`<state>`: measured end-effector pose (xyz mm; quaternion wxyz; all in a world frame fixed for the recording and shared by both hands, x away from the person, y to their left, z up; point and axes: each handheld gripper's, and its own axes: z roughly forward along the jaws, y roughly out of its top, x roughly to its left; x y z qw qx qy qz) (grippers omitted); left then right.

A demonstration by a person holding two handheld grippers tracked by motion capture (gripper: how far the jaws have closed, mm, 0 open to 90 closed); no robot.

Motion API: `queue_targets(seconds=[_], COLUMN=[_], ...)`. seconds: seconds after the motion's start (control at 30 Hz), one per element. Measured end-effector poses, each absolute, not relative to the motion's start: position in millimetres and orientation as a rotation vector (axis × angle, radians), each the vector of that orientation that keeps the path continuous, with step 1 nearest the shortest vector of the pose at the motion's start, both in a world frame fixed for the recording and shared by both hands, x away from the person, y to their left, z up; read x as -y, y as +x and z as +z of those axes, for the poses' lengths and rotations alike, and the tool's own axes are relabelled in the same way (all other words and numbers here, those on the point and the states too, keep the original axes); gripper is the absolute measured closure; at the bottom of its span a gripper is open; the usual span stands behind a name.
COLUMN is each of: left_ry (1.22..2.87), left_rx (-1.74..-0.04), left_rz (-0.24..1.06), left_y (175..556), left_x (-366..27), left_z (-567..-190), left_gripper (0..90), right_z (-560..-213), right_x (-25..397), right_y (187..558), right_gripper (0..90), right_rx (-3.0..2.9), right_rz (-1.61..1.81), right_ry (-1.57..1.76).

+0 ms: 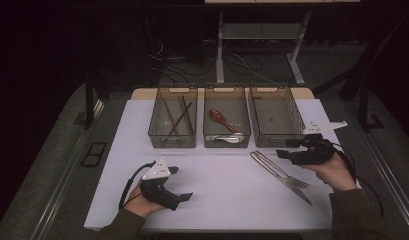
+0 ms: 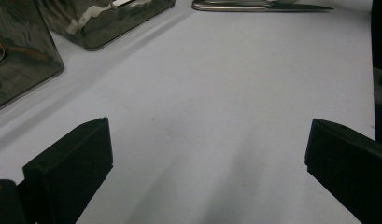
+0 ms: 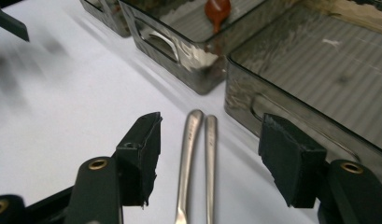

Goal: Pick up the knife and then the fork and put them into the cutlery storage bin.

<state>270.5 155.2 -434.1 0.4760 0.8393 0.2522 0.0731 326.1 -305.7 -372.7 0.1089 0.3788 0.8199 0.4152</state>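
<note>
A metal fork and knife (image 1: pixel 281 171) lie side by side on the white table mat, right of centre. Their two handles (image 3: pixel 198 154) run up between the open jaws in the right gripper view. My right gripper (image 1: pixel 287 148) is open, hovering just above the handle ends, close to the right bin (image 1: pixel 275 117). My left gripper (image 1: pixel 180 183) rests open near the front left of the mat with nothing between its jaws (image 2: pixel 205 158). The cutlery (image 2: pixel 261 6) lies far off at the top of the left gripper view.
Three smoky transparent bins stand in a row at the back of the mat (image 1: pixel 217 185). The left bin (image 1: pixel 173 116) holds chopsticks, the middle bin (image 1: pixel 227 117) holds a wooden spoon (image 1: pixel 219 118) and a metal utensil. The right bin looks bare inside.
</note>
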Motion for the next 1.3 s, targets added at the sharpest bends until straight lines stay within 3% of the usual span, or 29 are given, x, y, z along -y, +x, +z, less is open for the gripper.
queue_targets(seconds=[0.4, 0.77, 1.3], left_ry=[2.052, 2.055, 2.055], left_rx=[-0.612, -0.617, -0.616], left_rz=[0.18, 0.179, 0.176], left_y=[270, 270, 270], left_x=[-155, -155, -155], left_z=[-435, -435, -435], left_gripper=[0.2, 0.2, 0.2], right_z=[-378, -388, -411], right_x=[319, 306, 285], right_y=[332, 340, 347], right_gripper=[41.8, 46.7, 69.5], right_rx=[-2.476, -2.634, -2.799], right_rz=[1.044, 0.834, 0.544], right_ry=[1.246, 1.255, 1.17])
